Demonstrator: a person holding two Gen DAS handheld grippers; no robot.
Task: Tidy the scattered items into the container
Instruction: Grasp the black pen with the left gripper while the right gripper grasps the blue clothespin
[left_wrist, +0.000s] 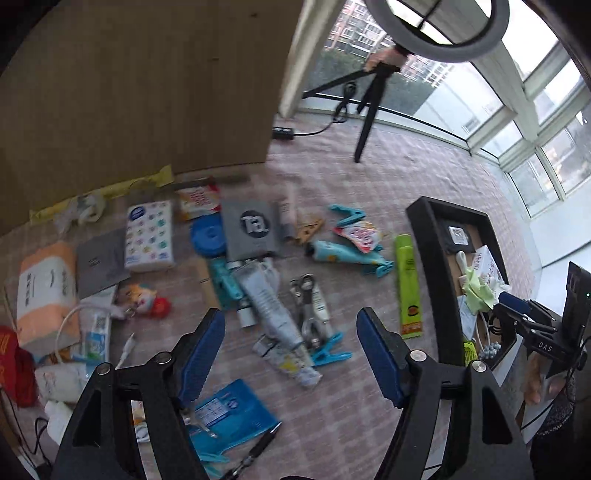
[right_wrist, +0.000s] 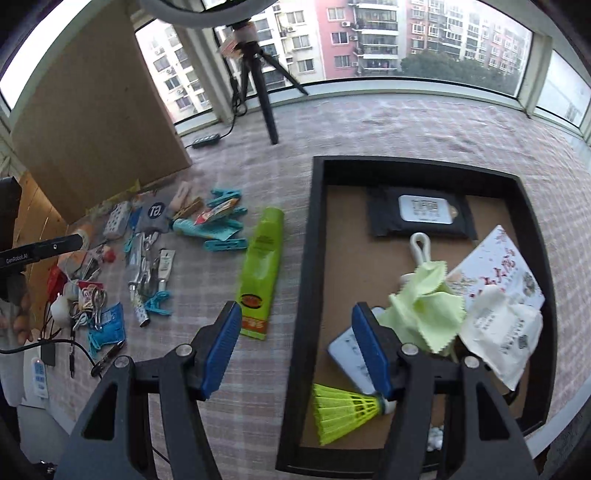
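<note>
Black tray (right_wrist: 308, 258) lying on the checked cloth (right_wrist: 369, 122), straight ahead of the right gripper (right_wrist: 297, 354) and under its right finger, probably so that each drop is a short carry from the clutter. Already inside: yellow shuttlecock (right_wrist: 343, 410) at the near end just below the right finger, pale green cloth (right_wrist: 424, 314) just beyond that fingertip, black wipes pack (right_wrist: 421, 210) at the far end, white paper bag (right_wrist: 498, 332) to the right. Green sachet (right_wrist: 262, 273) flat on the cloth just ahead and left of the left fingertip, beside the tray's left wall but outside it; likely the nearest candidate. Right gripper held above the tray's left wall, tilted forward and down, jaws wide apart with nothing between them, which reads as free for another pick.

Left gripper (left_wrist: 291, 354) poised over the scattered pile, also angled downward, jaws spread and empty. Directly ahead between its fingers: grey tube (left_wrist: 273, 310), metal scissors (left_wrist: 310, 306), and a blue clothes peg (left_wrist: 330, 352) nearest the right finger. Blue packet (left_wrist: 229, 413) just below the left finger. Farther ahead, grey pouch (left_wrist: 251, 229) and patterned tissue pack (left_wrist: 149, 236); to the far left, orange-striped tissue roll pack (left_wrist: 46, 291). Tray off to the right of this tool, well apart from the pile. Much of the tidying apparently undone, judging by the spread of loose items.
</note>
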